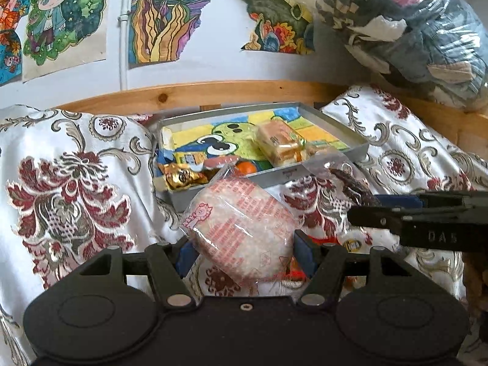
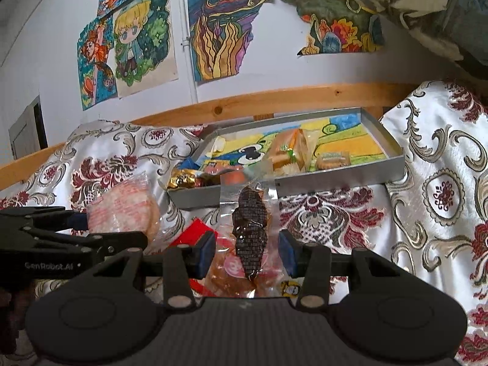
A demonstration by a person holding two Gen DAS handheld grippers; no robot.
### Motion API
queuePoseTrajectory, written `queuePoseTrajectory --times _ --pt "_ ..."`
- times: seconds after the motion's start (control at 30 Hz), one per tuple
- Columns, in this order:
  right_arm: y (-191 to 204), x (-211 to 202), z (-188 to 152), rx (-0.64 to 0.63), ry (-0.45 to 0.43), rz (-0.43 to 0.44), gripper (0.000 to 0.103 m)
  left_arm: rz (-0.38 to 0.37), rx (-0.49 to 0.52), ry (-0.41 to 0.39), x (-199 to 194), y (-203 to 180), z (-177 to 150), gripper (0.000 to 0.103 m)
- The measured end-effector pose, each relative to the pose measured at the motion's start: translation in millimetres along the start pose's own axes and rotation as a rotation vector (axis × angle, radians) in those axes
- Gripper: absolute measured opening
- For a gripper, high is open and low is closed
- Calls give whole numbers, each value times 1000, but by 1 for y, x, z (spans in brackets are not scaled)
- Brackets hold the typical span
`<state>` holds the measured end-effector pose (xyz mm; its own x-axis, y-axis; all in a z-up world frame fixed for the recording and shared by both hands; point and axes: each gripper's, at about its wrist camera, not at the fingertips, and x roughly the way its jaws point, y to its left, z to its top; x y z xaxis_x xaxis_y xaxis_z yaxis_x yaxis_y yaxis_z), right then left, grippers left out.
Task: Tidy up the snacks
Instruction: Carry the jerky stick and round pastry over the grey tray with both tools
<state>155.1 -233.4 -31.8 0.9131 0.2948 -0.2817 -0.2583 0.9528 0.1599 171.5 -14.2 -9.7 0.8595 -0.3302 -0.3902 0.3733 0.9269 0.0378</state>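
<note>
Two loads up: your left gripper pinches the pink rice-cracker pack, your right gripper brackets the dark snack pouch, grip unclear. Tray dead ahead, both near; pouch's long axis points at it.

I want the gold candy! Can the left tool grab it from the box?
Probably not yet: the left tool is shut on the pink rice cracker pack, which also sits between it and the gold candy in the grey box.

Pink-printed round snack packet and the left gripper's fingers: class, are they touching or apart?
Touching. The left wrist view shows the pink-printed packet wedged between both blue pads of the left gripper, no gap either side.
</note>
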Motion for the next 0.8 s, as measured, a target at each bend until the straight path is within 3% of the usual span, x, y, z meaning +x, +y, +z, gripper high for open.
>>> queuePoseTrajectory --times 0.2,0.47,0.6,0.8 --pt "0 14 24 -19 -22 18 50 7 -97 -65 22 15 41 67" --pt "-21 48 79 -96 -103 -18 50 52 -133 -117 76 26 102 67" --pt "-37 73 99 -109 -111 -58 50 61 -153 -109 109 25 121 67" --pt "-65 104 107 -80 -94 -113 50 54 -184 -58 150 21 124 67"
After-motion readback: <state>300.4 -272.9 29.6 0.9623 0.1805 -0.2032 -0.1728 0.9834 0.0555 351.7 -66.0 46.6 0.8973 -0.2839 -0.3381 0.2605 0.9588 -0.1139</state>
